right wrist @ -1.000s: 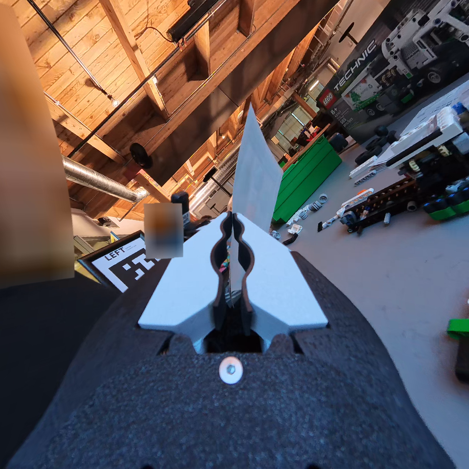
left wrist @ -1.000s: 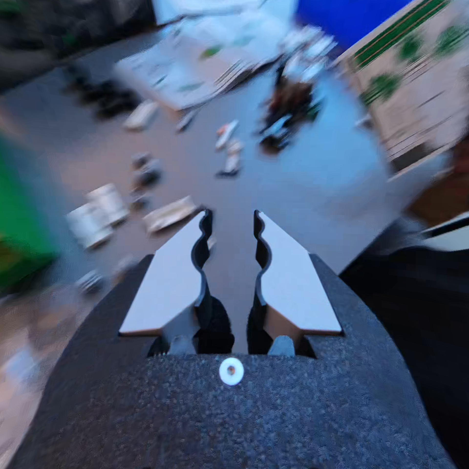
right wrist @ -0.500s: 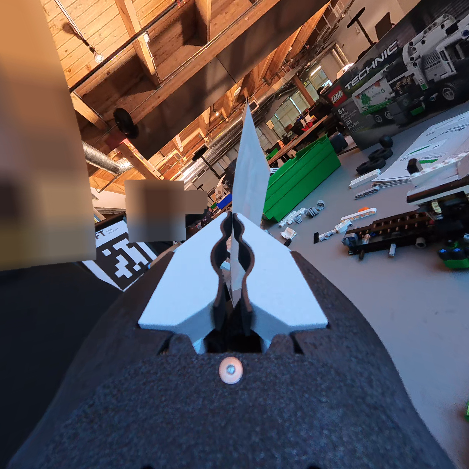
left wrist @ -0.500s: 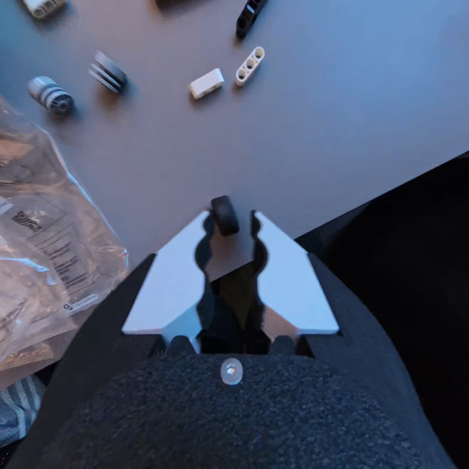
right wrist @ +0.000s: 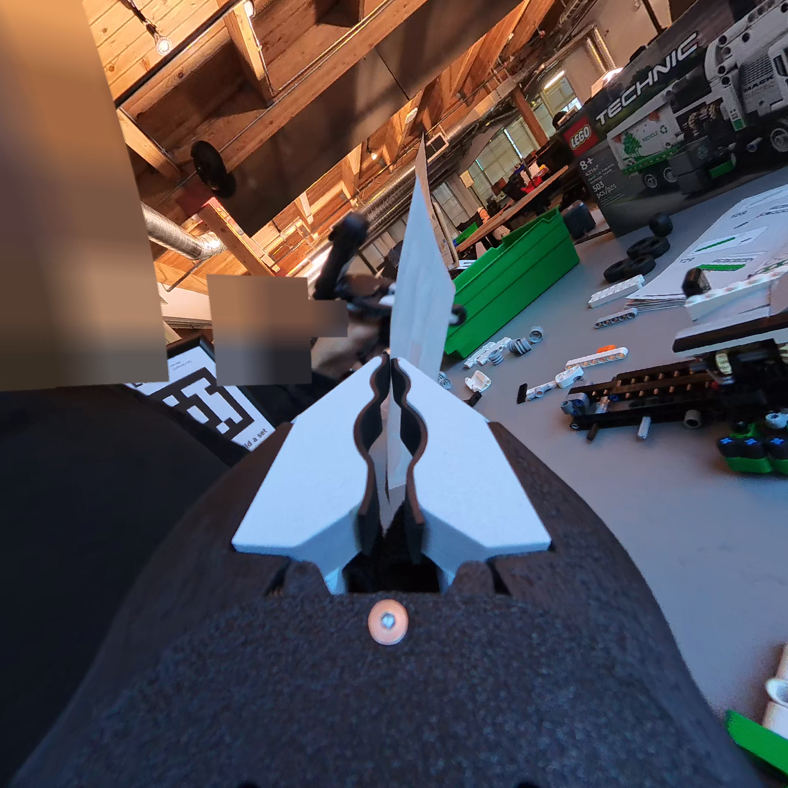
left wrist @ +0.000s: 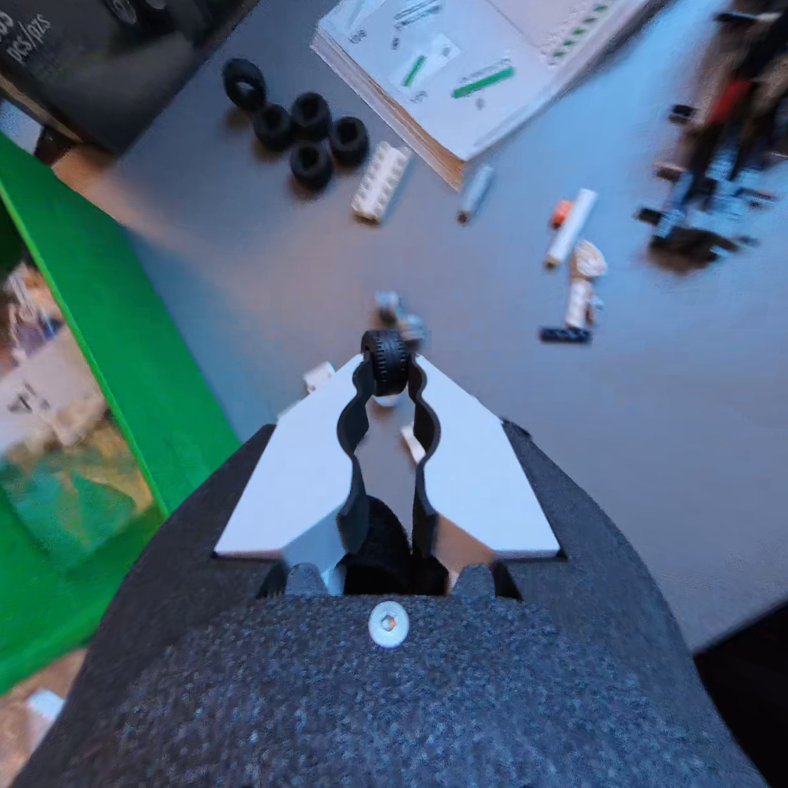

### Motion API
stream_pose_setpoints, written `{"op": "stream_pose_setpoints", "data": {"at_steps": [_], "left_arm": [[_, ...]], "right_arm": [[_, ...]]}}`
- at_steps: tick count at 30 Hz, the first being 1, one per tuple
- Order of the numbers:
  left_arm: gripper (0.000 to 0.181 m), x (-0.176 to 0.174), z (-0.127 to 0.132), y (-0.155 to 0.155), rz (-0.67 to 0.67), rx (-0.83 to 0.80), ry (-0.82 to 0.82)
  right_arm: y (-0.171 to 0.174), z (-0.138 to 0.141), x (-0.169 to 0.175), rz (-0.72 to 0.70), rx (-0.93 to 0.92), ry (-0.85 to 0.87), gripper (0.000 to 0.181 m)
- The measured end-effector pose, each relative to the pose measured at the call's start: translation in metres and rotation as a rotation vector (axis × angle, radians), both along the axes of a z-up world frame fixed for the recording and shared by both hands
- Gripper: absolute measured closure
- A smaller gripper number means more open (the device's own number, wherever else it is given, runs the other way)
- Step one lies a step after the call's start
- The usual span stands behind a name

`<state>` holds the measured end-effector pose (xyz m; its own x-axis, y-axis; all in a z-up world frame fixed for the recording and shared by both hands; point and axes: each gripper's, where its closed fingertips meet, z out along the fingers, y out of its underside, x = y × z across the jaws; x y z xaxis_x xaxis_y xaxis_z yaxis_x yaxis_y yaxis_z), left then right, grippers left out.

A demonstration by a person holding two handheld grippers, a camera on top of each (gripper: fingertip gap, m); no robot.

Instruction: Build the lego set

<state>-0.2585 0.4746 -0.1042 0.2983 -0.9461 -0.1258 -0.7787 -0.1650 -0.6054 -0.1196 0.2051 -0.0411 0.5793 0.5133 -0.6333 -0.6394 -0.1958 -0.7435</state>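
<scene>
The left tongs (left wrist: 387, 370) pinch a small black tire (left wrist: 387, 364); the right tongs (right wrist: 390, 366) pinch a white sheet (right wrist: 420, 294). Squeeze gently, move slowly.

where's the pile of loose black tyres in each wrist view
Left wrist view: the pile of loose black tyres lies upper left on the grey table, left of the instruction booklet.
Right wrist view: the same tyres sit far right, upper middle, between the green bin and the booklet.
Shared landmark: the green bin, at the left edge in the left wrist view.
</scene>
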Motion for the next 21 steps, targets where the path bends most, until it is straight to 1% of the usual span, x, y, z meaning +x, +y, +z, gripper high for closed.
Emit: {"op": "stream_pose_setpoints", "data": {"at_steps": [2,4,5,7,9,10,11,13,15,18,21], "left_arm": [[0.167,0.030,-0.012,0.035,0.005,-0.031,0.097],[0.167,0.053,-0.026,0.077,0.014,-0.040,0.207],[0.168,0.066,-0.032,0.097,0.010,-0.047,0.233],[0.168,0.089,-0.043,0.119,-0.006,-0.156,0.266],[0.168,0.115,-0.049,0.138,-0.025,-0.237,0.230],[0.168,0.119,-0.055,0.148,-0.010,-0.266,0.260],[0.168,0.120,-0.061,0.159,0.005,-0.260,0.298],[0.168,0.127,-0.067,0.167,-0.016,-0.266,0.313],[0.167,0.131,-0.071,0.166,-0.021,-0.294,0.321],[0.167,0.133,-0.078,0.163,-0.025,-0.295,0.330],[0.167,0.132,-0.078,0.161,-0.018,-0.302,0.320]], "right_arm": [[-0.001,-0.004,0.003,0.005,0.004,0.011,0.181],[-0.001,-0.008,0.005,0.017,0.002,0.030,0.181],[-0.001,-0.009,0.006,0.022,0.002,0.044,0.181],[-0.003,-0.012,0.008,0.030,0.001,0.069,0.181],[-0.004,-0.015,0.007,0.038,-0.001,0.078,0.181],[-0.004,-0.017,0.007,0.038,-0.004,0.079,0.181],[-0.004,-0.019,0.007,0.038,-0.007,0.083,0.181],[-0.005,-0.020,0.008,0.044,-0.007,0.102,0.181],[-0.005,-0.021,0.009,0.045,-0.006,0.120,0.181],[-0.005,-0.023,0.011,0.044,-0.009,0.123,0.181],[-0.005,-0.024,0.013,0.050,-0.013,0.134,0.181]]}}
